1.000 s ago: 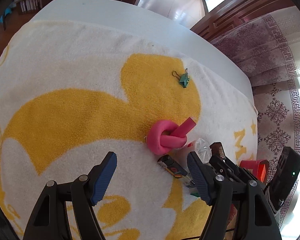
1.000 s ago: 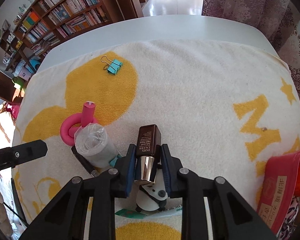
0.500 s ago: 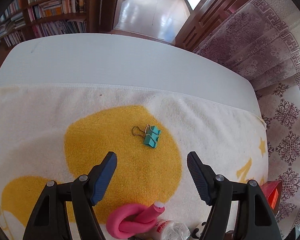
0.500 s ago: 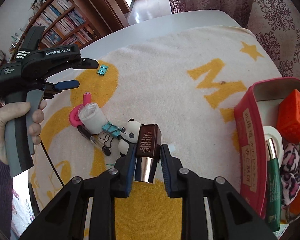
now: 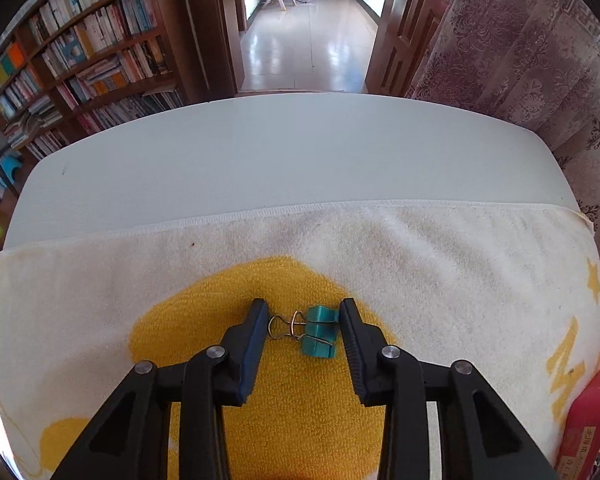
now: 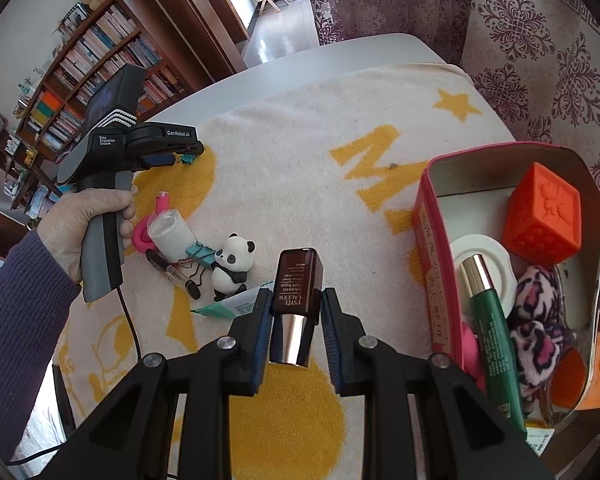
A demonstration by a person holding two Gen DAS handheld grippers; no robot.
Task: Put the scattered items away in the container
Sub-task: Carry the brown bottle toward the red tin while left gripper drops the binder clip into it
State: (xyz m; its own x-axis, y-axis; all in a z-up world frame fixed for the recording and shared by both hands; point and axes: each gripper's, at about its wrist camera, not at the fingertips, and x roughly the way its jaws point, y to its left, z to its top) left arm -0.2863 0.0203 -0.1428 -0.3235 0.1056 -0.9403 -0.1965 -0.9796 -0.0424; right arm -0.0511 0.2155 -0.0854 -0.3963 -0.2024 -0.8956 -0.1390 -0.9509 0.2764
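Note:
A teal binder clip (image 5: 318, 332) lies on the yellow patch of the towel, between the fingers of my left gripper (image 5: 304, 318), which is open around it; the right finger is close to the clip. The left gripper also shows in the right wrist view (image 6: 180, 156). My right gripper (image 6: 296, 304) is shut on a brown cosmetic bottle (image 6: 298, 292) with a shiny cap, held above the towel left of the red container (image 6: 432, 240). The container holds an orange cube (image 6: 544, 212), a green tube (image 6: 492, 320), a white lid and a leopard scrunchie.
On the towel lie a panda figure (image 6: 232, 268), a pink foam curler (image 6: 148, 228), a wrapped white roll (image 6: 172, 236), a black pen (image 6: 172, 274), another teal clip and a green sachet (image 6: 228, 308). The white table edge (image 5: 284, 160) is beyond the towel.
My left gripper has moved forward over the teal clip and narrowed around it. My right gripper has carried the brown bottle rightward, nearer the red container.

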